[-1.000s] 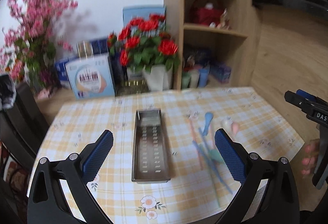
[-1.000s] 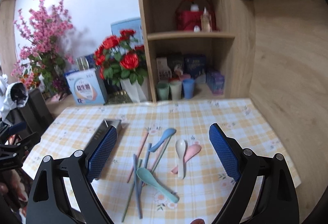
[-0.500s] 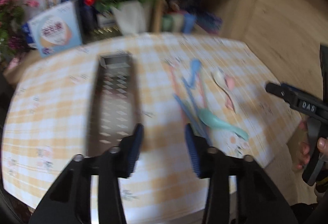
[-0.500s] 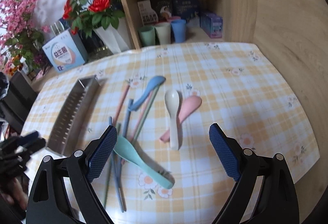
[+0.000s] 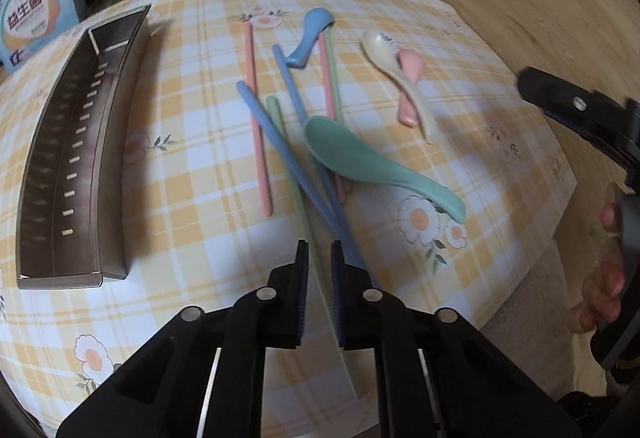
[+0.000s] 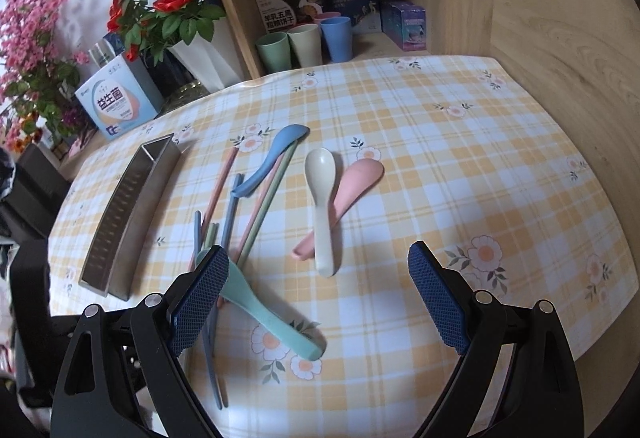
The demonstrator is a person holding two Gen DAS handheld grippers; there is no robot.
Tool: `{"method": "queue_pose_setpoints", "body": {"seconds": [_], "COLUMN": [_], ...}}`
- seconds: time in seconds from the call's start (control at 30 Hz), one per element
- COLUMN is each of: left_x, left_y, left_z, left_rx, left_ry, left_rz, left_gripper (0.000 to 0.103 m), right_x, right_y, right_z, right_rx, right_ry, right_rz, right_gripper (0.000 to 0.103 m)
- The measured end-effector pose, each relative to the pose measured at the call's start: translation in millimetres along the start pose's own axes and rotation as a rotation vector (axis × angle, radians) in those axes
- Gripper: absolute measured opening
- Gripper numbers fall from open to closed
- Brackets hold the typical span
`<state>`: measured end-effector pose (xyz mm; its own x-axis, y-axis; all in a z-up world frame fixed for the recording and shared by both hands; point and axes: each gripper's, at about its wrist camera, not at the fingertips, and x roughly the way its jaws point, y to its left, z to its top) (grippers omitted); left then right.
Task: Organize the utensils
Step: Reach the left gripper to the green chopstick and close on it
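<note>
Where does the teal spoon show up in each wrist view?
Left wrist: the teal spoon lies right of centre, its bowl on the chopsticks, handle running lower right.
Right wrist: the teal spoon lies at lower centre left, its bowl end partly hidden behind the right gripper, handle running lower right.
Shared landmark: the metal tray lies left of the spoon in both.

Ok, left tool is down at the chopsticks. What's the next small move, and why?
Probably finish closing the left tool on the pale green chopstick. Its jaws stand a slim gap apart with that chopstick running between them, but contact isn't clear. A blue chopstick lies right beside it, so get a firm squeeze before lifting toward the metal tray.
</note>
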<state>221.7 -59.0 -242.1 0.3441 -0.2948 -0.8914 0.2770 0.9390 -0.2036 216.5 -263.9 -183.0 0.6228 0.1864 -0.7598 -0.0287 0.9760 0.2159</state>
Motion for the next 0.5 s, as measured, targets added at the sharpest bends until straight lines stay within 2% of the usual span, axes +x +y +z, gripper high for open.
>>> {"method": "queue_pose_setpoints", "body": {"seconds": [0.23,0.5], "left_x": [15,21], "left_y": [1,-5], "left_z": [4,14], "left_rx": [-0.005,0.017], "left_ry": [0.043,0.018], "left_rz": [0.029,0.070], "left_gripper": [0.010,0.011], "right_x": [7,12], "right_y": [0,-3], "right_z": [-1,-3], "right_rx": [0.001,0.018], "right_ry": [0.014,0.026], "right_rz": [0.015,0.016], "right_gripper": [0.088,0.088]}}
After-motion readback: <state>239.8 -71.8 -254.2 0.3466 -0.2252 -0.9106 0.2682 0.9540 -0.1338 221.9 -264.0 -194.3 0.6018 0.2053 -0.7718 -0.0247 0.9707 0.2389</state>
